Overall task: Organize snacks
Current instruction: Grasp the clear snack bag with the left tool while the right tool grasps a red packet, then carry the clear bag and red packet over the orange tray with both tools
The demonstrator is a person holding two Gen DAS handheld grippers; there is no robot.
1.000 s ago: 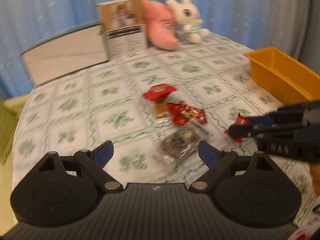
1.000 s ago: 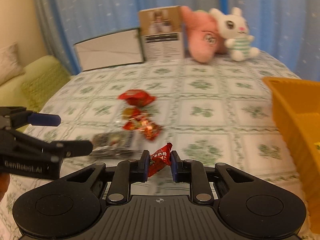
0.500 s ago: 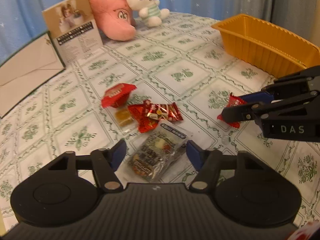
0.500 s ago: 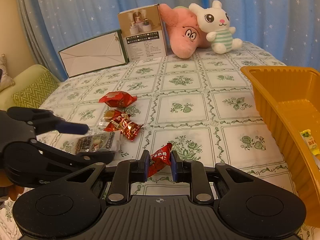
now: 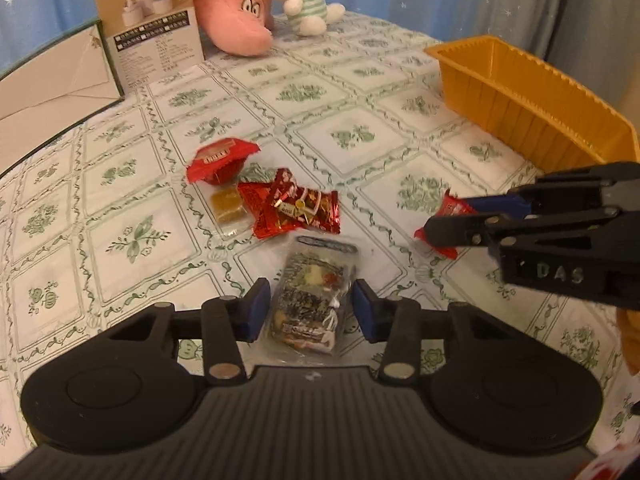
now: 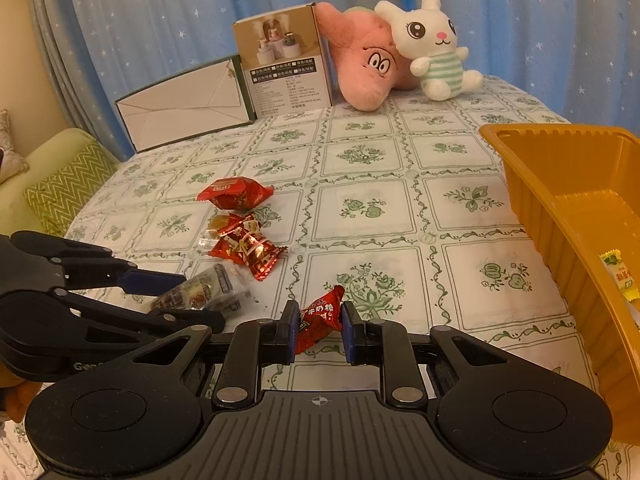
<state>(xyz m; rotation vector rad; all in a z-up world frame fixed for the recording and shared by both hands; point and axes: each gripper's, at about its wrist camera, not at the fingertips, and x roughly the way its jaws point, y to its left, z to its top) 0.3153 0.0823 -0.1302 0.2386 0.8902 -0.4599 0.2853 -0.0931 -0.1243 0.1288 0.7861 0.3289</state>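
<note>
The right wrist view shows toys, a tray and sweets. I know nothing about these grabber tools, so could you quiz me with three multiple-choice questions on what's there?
1. Where does the white rabbit plush sit?
A. At the far edge of the table, beside the pink plush
B. Inside the tray
C. On the green cushion

2. What colour is the tray?
A. Blue
B. Orange
C. White

3. What state is the right gripper in?
A. Wide open and empty
B. Shut on nothing
C. Shut on a red candy

Answers: 1 A, the rabbit leans against the pink plush by the curtain. 2 B, its walls and rim are orange. 3 C, both blue pads press the red wrapper.
</note>
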